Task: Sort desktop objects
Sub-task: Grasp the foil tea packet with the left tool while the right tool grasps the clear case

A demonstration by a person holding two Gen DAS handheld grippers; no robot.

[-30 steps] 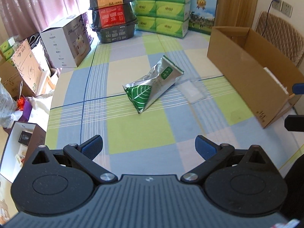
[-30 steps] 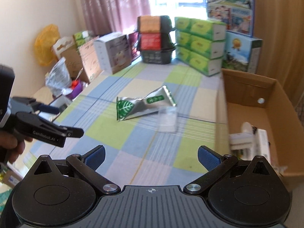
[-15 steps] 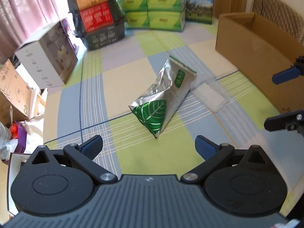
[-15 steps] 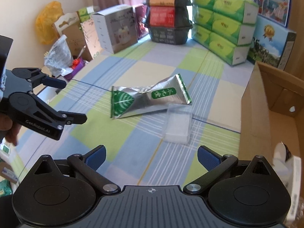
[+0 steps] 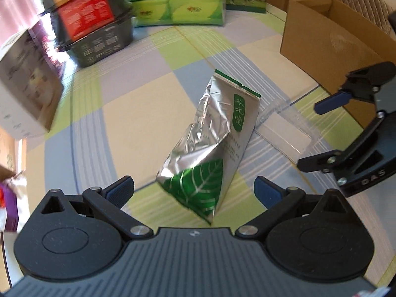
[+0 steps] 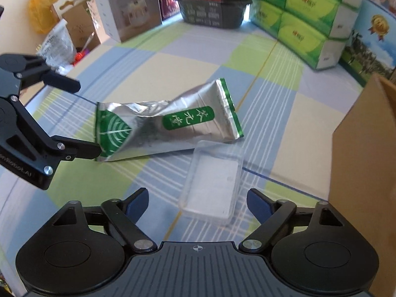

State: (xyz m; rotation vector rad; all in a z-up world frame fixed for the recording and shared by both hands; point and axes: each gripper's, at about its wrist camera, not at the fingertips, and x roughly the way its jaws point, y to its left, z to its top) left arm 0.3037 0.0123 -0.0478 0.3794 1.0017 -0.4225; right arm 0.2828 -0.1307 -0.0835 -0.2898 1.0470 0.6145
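A silver foil pouch (image 5: 210, 148) with a green leaf print lies on the checked tablecloth; its leaf end sits between the open fingers of my left gripper (image 5: 194, 189). The same silver pouch (image 6: 165, 123) shows in the right wrist view, with the left gripper (image 6: 81, 116) at its left end, open around it. A clear plastic box (image 6: 212, 180) lies beside the pouch, just ahead of my open right gripper (image 6: 198, 200). In the left wrist view the clear box (image 5: 284, 128) lies right of the pouch and the right gripper (image 5: 319, 133) hangs open above its right end.
A brown cardboard box (image 5: 329, 32) stands at the right, also the cardboard box (image 6: 366, 160) close beside my right gripper. Green tissue packs (image 6: 302, 12), stacked black trays (image 5: 91, 22) and a white carton (image 5: 27, 84) line the back and left of the table.
Both grippers have moved forward and down. The left one now has the pouch's leaf end between its fingers; the right one has closed in on the clear box. Both stayed open.
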